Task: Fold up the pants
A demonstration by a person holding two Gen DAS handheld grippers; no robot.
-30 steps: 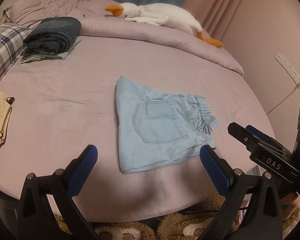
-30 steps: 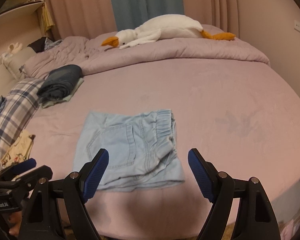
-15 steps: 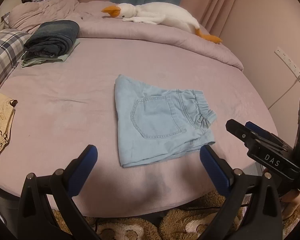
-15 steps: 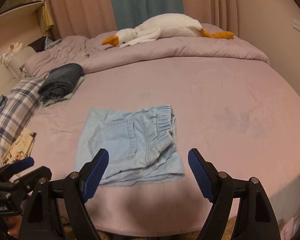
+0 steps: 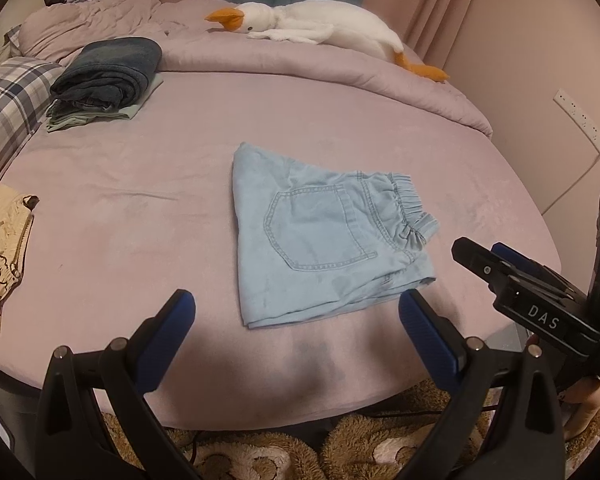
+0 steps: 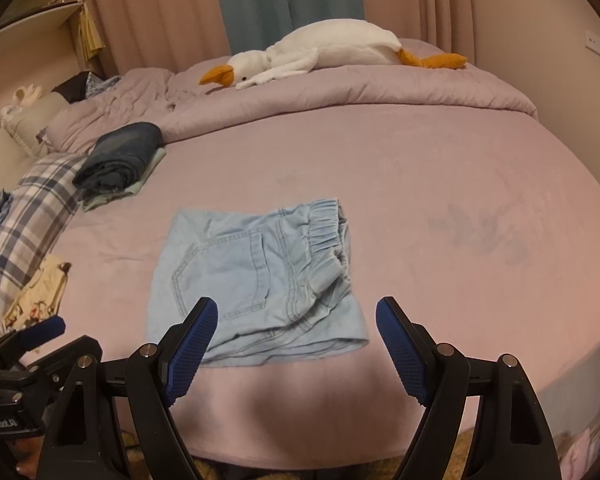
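We are looking at the bed. The pants are lying folded on it near the front edge. Our left tongs and right tongs are hanging spread wide above the edge, holding nothing.

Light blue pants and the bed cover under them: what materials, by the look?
Light blue pants: likely light washed denim, matte; visible stitched patch pocket, seams, gathered elastic waistband. Bed cover: looks like a velvety or brushed fabric, soft sheen; darker rubbed patches suggest nap. Exact fibre unclear.
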